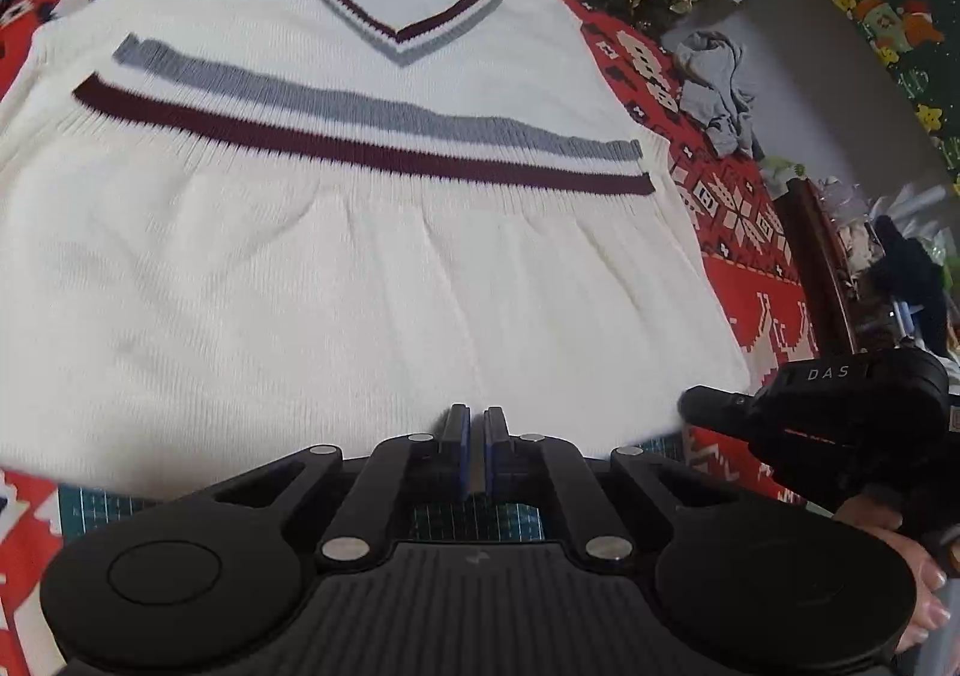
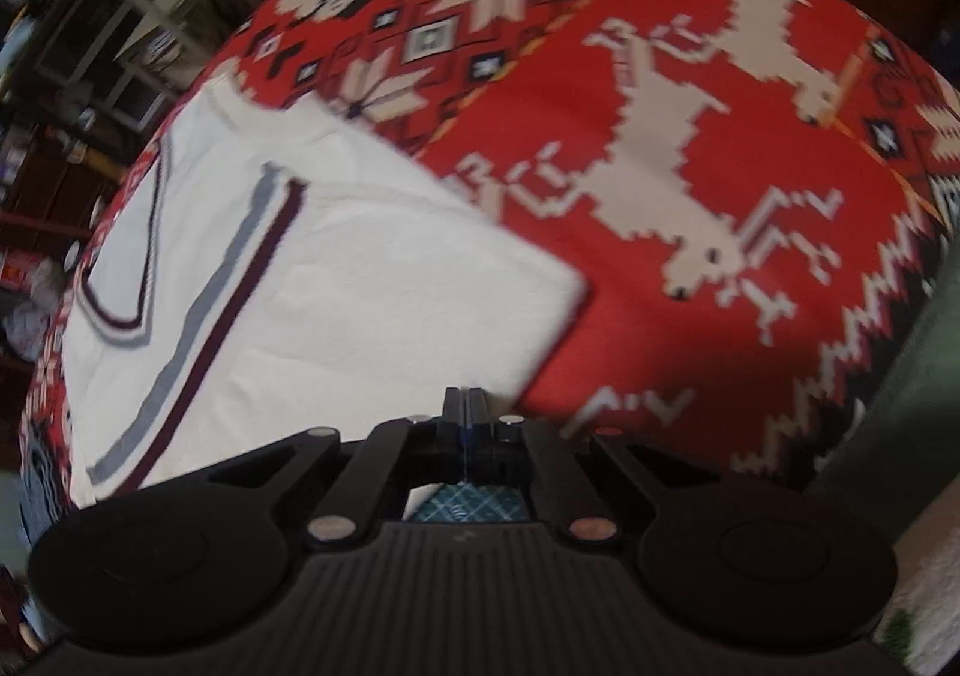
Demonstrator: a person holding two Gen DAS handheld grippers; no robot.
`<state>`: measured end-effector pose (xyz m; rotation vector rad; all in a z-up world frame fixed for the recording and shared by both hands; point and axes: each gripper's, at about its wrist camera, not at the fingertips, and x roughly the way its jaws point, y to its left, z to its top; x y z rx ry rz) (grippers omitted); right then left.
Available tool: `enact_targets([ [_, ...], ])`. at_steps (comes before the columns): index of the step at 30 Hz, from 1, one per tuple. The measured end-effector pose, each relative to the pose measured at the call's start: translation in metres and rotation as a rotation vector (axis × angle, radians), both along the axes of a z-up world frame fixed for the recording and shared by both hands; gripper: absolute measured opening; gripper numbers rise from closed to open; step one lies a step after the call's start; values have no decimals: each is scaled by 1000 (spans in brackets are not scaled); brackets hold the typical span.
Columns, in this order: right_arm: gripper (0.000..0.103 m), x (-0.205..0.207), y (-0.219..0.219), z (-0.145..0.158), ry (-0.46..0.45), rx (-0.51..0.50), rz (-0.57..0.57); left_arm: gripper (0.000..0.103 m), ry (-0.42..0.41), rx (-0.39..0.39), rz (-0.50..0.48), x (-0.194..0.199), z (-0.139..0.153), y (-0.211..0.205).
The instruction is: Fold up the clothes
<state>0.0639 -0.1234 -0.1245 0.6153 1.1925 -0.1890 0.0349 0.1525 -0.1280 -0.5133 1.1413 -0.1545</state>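
While I hold both tools low:
Left gripper (image 1: 477, 451): clamped on vest (image 1: 360, 268) hem.
Right gripper (image 2: 463, 424): jaws together at the hem corner.

Vest (image 1: 360, 256) flat on tablecloth (image 1: 750, 232); crumpled garment (image 1: 717, 88) right, apart.

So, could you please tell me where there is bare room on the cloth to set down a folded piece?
The widest free patch is the red reindeer stretch of the tablecloth, right of the white vest's lower corner. A narrower strip runs between the vest's right edge and the table edge. Farther along that side it is crowded: a crumpled grey garment lies there.
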Motion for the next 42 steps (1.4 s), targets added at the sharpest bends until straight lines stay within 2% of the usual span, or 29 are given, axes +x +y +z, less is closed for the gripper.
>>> enact_targets([
  [1,0,-1,-5,0,7,1,-26,5,-1,11,3,-3,2,0],
  [2,5,-2,-9,1,6,-5,-41,5,-3,24,7,-5,3,0],
  [5,7,-6,-14,12,-50,7,-66,6,-35,58,31,-10,11,4],
  [8,8,4,-17,22,-106,60,-84,6,-68,61,49,-4,18,10],
  [10,8,18,-17,22,-132,110,-83,7,-59,65,62,4,15,13],
  [13,8,41,-5,19,-169,178,-31,8,-29,59,76,10,6,18],
  [16,8,64,9,16,-205,205,25,13,-34,50,79,8,6,21],
  [20,7,82,13,-2,-174,195,30,17,-46,71,85,7,8,21],
  [23,0,83,2,-19,-132,210,-5,17,-47,79,79,7,7,20],
  [28,0,66,-11,-21,-94,182,-80,26,-60,92,56,4,8,15],
  [31,0,53,-20,-20,-64,173,-134,28,-58,94,49,0,9,15],
  [33,0,43,-28,-18,-36,161,-138,31,-52,75,51,-3,8,19],
  [34,0,38,-32,-16,-22,155,-131,35,-47,53,58,-6,8,24],
  [35,0,32,-35,-14,-14,131,-138,40,-41,32,74,-8,8,30],
  [38,0,17,-46,-8,-3,96,-161,42,-38,-11,160,-19,15,53],
  [40,0,12,-49,-4,-16,117,-160,42,-45,-40,221,-26,21,71],
  [42,6,7,-51,-1,-30,139,-159,42,-61,-67,289,-34,28,91],
])
